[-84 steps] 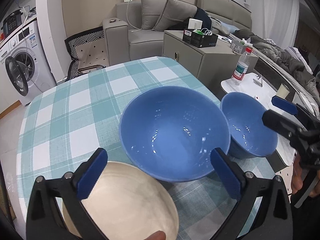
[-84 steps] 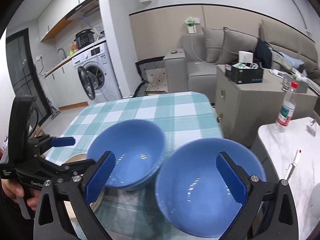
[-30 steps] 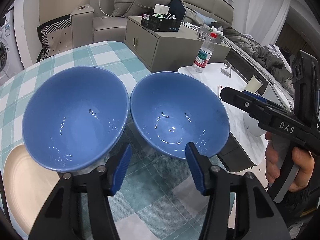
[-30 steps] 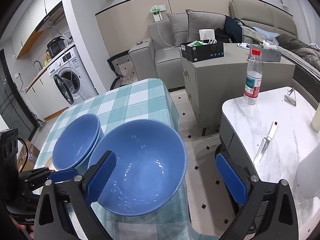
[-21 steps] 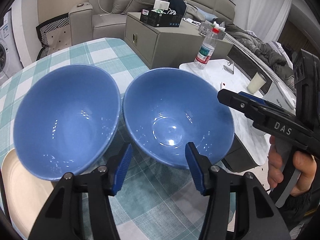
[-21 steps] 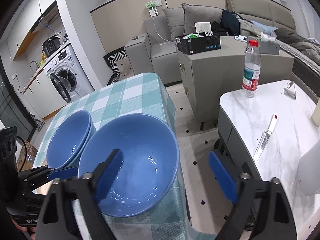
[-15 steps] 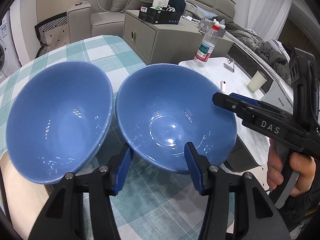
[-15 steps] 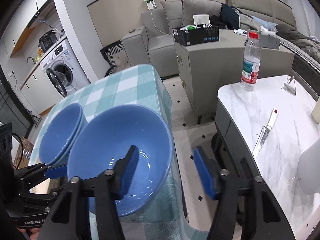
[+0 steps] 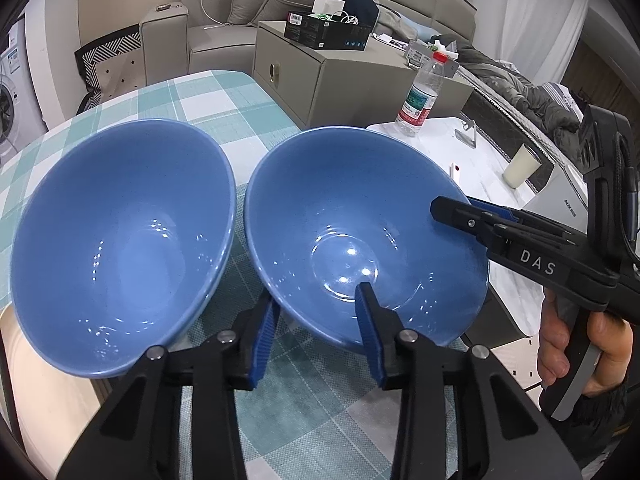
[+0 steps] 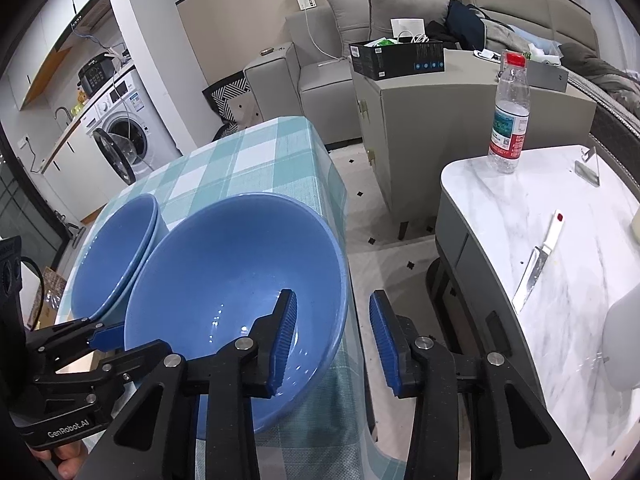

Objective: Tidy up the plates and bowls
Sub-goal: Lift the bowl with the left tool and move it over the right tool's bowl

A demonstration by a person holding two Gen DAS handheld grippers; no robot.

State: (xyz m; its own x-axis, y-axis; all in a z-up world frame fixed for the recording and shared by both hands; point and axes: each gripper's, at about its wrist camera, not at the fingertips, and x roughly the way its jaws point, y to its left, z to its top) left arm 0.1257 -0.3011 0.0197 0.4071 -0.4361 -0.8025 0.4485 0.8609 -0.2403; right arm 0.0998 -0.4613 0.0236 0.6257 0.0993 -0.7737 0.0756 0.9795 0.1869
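Two blue bowls stand side by side on the teal checked table (image 9: 208, 96). The left bowl (image 9: 120, 232) shows a double rim, as if nested in another. The right bowl (image 9: 352, 208) sits at the table's right edge. My left gripper (image 9: 317, 298) straddles its near rim, one finger outside and one inside, jaws closing with a gap still showing. My right gripper (image 10: 333, 294) straddles the same bowl's (image 10: 240, 256) right rim, one finger inside and one over the floor, and is also closing. A cream plate (image 9: 36, 392) lies at the lower left, partly under the left bowl.
A white marble side table (image 10: 520, 200) stands right of the dining table, bearing a water bottle (image 10: 508, 120), a knife (image 10: 536, 264) and a cup (image 9: 520, 166). Behind are a grey cabinet (image 10: 440, 128), a sofa and a washing machine (image 10: 124, 132). A gap of floor separates the tables.
Both grippers have narrowed. The right jaws went from spanning the whole bowl to straddling its right rim and came lower. The left jaws drew in around the near rim.
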